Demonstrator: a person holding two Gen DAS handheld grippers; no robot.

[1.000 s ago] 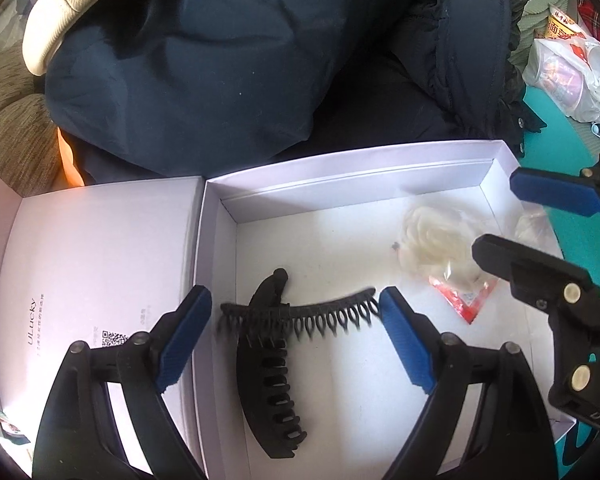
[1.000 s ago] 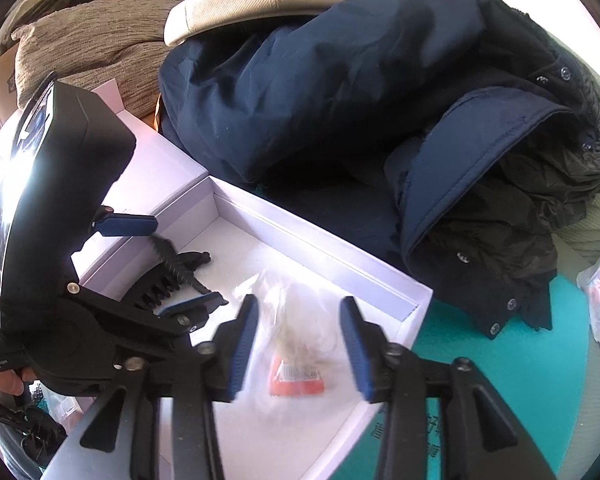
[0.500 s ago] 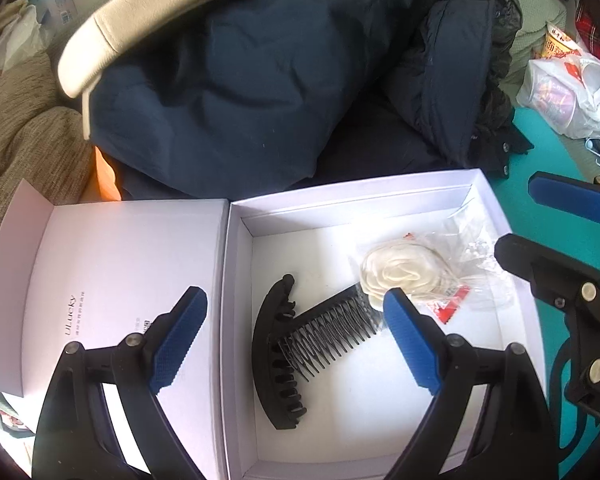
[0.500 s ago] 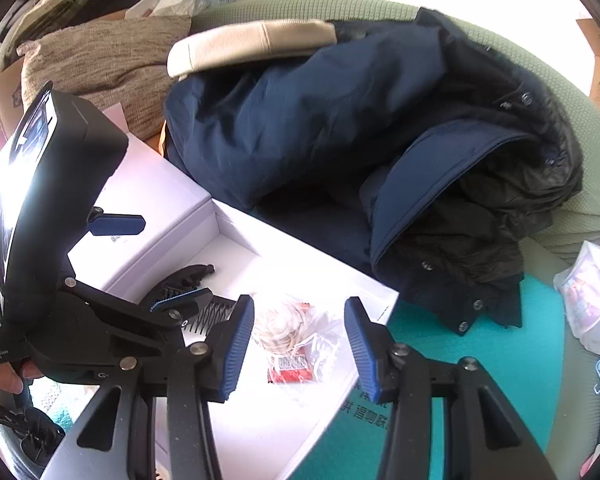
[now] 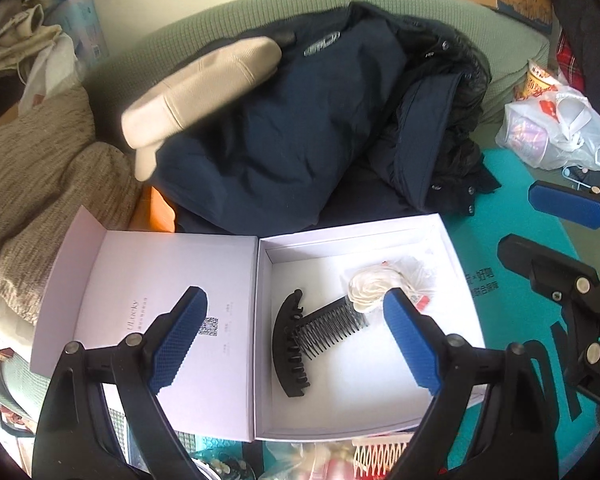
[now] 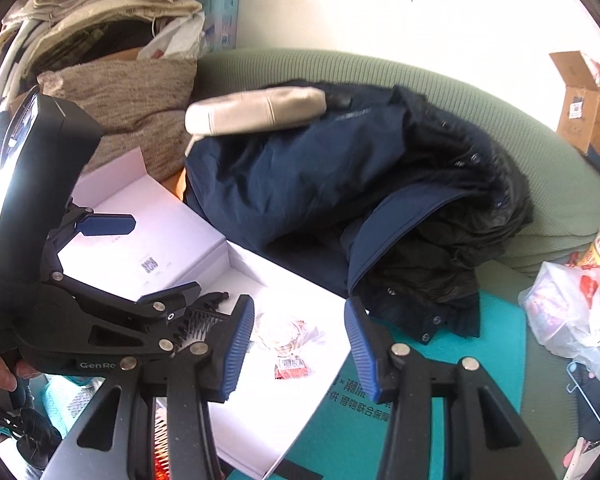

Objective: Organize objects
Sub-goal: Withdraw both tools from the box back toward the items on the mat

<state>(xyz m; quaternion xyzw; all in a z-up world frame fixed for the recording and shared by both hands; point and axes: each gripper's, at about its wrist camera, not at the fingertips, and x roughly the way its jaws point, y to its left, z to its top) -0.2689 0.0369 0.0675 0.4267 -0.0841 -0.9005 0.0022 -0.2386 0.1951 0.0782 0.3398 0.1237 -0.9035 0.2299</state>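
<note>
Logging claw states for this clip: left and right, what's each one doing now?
Left claw: open, holding nothing, above the white box.
Right claw: open, holding nothing.

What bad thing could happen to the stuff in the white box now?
The flower in its plastic wrap lies partly on the black comb, so grabbing one might drag the other. The comb also leans on the black hair claw; their teeth could tangle. The open lid could flop shut if bumped.
</note>
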